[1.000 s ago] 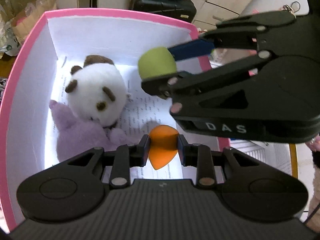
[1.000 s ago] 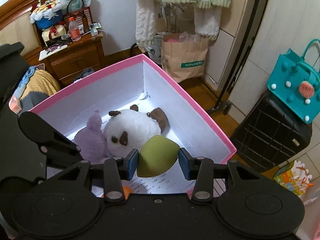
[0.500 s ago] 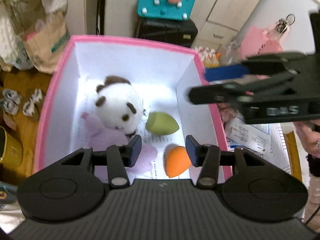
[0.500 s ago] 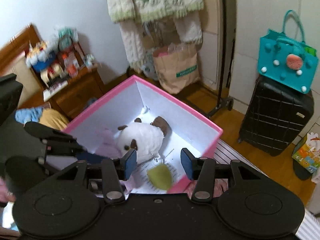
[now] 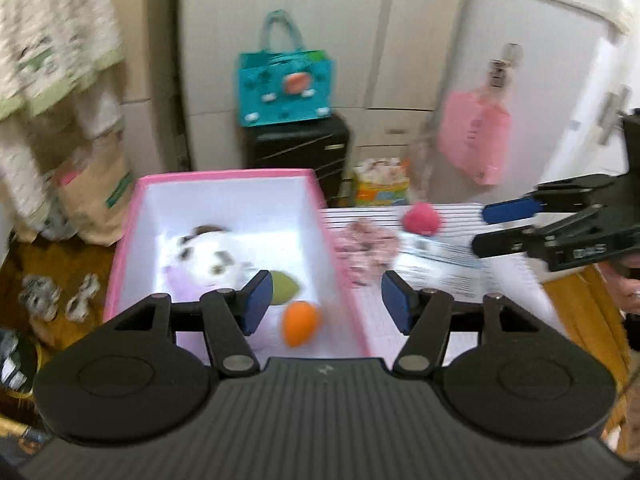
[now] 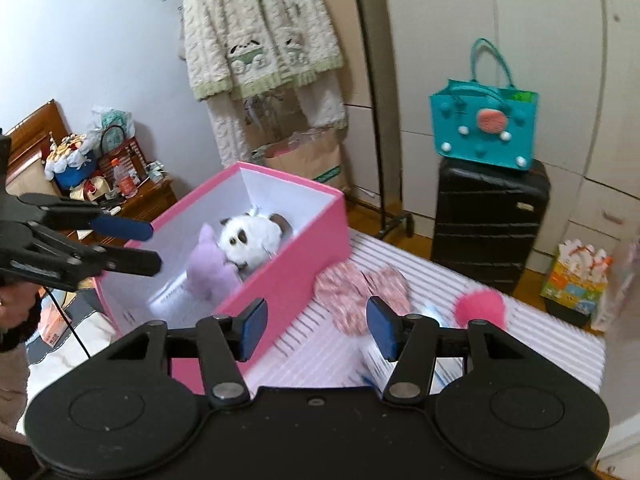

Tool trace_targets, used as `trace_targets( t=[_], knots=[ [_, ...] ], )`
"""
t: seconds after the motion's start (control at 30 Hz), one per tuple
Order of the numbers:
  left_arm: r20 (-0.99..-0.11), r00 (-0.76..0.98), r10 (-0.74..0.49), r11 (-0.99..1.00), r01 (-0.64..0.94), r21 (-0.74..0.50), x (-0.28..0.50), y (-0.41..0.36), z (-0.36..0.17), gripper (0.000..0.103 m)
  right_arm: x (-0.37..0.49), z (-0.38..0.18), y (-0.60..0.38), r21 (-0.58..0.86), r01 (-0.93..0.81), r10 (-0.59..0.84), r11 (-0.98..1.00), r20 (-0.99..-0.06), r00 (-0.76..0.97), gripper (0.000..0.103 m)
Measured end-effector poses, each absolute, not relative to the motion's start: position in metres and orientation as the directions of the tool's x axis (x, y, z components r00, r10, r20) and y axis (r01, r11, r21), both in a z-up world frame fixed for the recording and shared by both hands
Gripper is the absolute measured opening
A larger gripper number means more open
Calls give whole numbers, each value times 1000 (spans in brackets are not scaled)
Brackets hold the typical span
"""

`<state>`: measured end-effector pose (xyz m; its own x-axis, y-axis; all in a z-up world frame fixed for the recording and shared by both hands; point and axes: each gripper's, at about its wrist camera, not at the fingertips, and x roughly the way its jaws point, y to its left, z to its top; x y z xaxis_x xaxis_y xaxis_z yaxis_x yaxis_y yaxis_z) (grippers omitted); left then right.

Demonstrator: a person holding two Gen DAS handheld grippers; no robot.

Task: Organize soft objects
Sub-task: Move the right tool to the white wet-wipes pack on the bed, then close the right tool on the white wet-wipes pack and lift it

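Note:
A pink box (image 5: 344, 276) (image 6: 296, 276) stands on the striped table. In it lie a white panda plush (image 5: 208, 256) (image 6: 252, 236), a purple plush (image 6: 208, 268), a green sponge (image 5: 285, 287) and an orange sponge (image 5: 300, 322). On the table to the right of the box lie a pink patterned soft piece (image 5: 366, 246) (image 6: 360, 292) and a pink pom-pom ball (image 5: 422, 220) (image 6: 480, 310). My left gripper (image 5: 326, 306) is open and empty above the box's near right corner. My right gripper (image 6: 316, 330) is open and empty above the table, beside the box.
Papers (image 5: 436, 264) lie on the striped table (image 6: 540, 344). Behind it stand a black suitcase (image 6: 488, 220) with a teal bag (image 6: 484, 128), a coat rack with a knitted coat (image 6: 260, 28) and a brown paper bag (image 5: 92, 196).
Both grippers let go of their sponges, which now lie in the box. Both have pulled up and back from the box and opened wider; the views swung right toward the table.

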<state>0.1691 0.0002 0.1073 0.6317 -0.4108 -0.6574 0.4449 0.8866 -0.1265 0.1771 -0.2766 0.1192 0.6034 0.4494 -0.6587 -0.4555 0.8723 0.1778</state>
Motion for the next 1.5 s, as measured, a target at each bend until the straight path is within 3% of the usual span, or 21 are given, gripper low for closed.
trace_targets(
  t=[0.2,0.57,0.77,1.07,1.2,1.5],
  knots=[
    [-639,592,-492,832,535,-144,149,-50,111,62,146,107,-310,125,-409,384,904,-659,647,62],
    [-640,528,-558,790,574,-215,162,-134,72,63,140,64,-371,192,-325,368,926,-656,659,65],
    [-691,570,-445,865,474,-166,195,-158,30,63,155,39,-390,265,-297,397,917,-654,644,65],
    [-747,543,-385,919,301,-254,254,-156,-27,63,179,1,-387,276,-269,385,923,-682,621,65],
    [-754,565,-336,941,234,-244,263,-154,-41,64,182,-6,-392,378,-223,431,899,-667,607,71],
    [-745,557,-367,930,220,-294,268,-156,-56,64,191,-21,-383,417,-189,439,889,-659,610,71]
  ],
)
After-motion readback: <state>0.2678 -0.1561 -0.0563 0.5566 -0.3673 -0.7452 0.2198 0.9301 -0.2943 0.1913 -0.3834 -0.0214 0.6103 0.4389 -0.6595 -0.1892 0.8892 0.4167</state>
